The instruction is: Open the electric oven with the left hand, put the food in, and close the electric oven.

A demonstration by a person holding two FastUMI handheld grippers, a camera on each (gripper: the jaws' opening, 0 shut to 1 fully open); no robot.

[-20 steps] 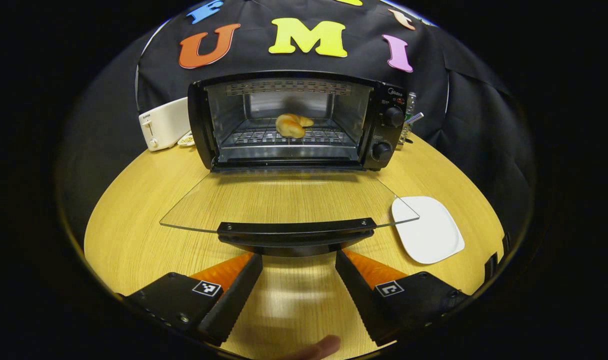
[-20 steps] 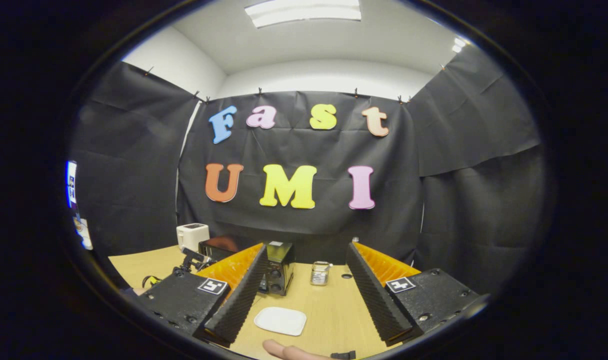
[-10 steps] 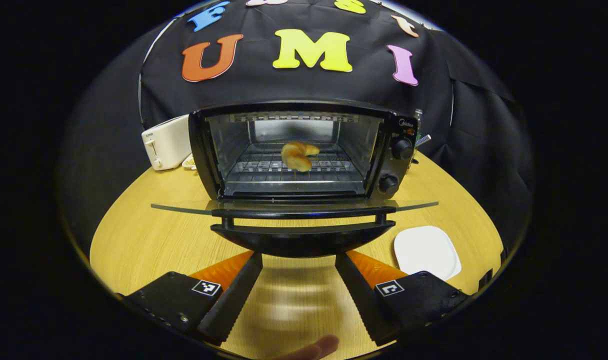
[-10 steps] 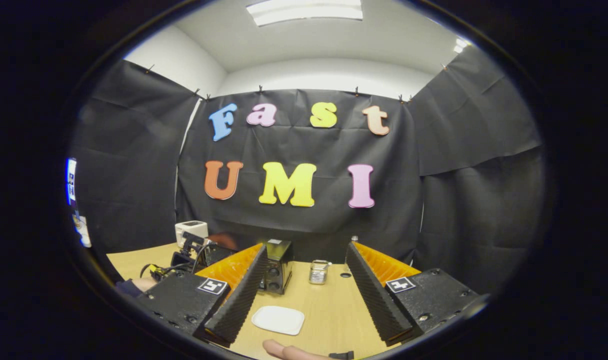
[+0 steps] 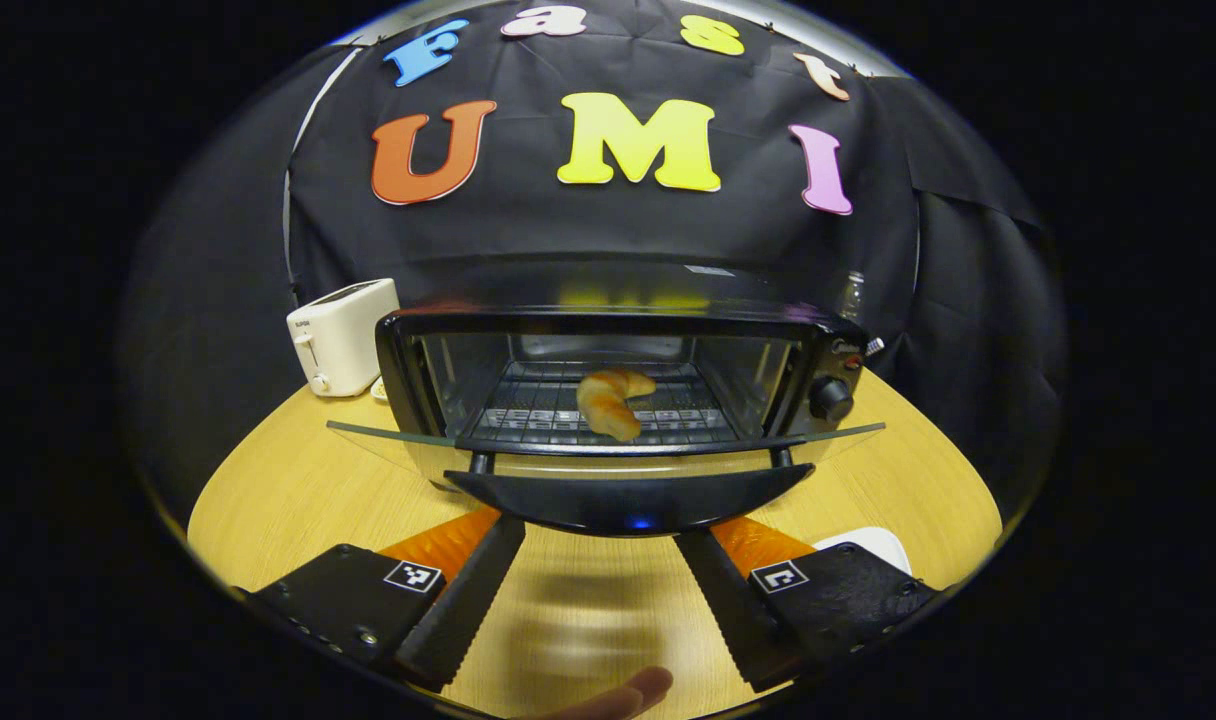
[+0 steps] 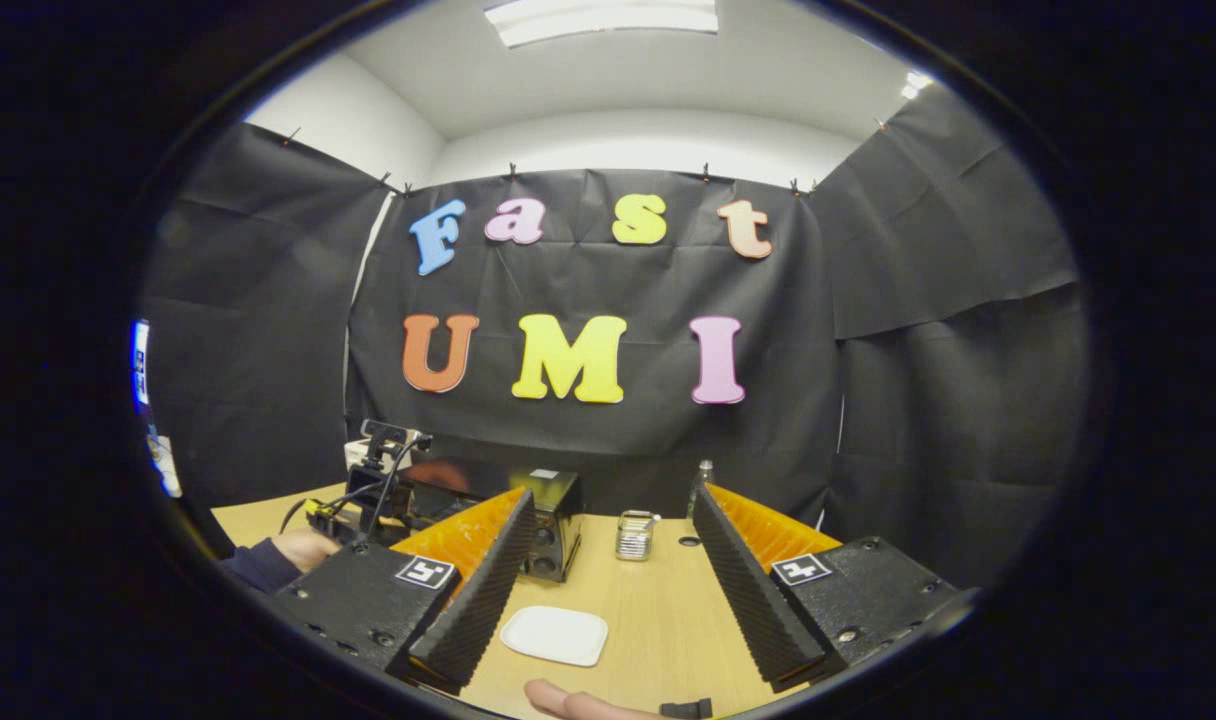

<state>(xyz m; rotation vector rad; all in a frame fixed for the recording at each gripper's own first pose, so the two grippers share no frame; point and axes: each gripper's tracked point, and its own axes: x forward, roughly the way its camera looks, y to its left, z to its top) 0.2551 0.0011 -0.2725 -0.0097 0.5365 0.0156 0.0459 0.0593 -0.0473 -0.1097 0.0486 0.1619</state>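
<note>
Black cloth hangs on every side of the booth, with a white ceiling and a lit panel above it in the right gripper view. Beneath is a round table of pale wood grain, which carries everything else.

Taking the electric oven as the landmark: it stands toward the back of the table, just in front of the cloth. Its glass door is part-way up, tilted between flat and shut, and the dark handle along the door's front edge faces the left gripper. That gripper's fingers stand wide apart, just below and in front of the handle, gripping nothing; whether they touch its underside cannot be told. Inside the oven, on the wire rack, lies the food, a croissant, near the middle.

Left of the oven, as the left gripper view shows it, stands a white toaster, close by the oven's side. A white plate lies on the bare wood in front of the oven's knob side; the left gripper view shows a part of it past its own right finger. A small wire holder stands behind the plate, beside the oven.

The right gripper is held high and back from the oven, fingers wide and empty. A hand in a dark sleeve shows near the oven's door side.
</note>
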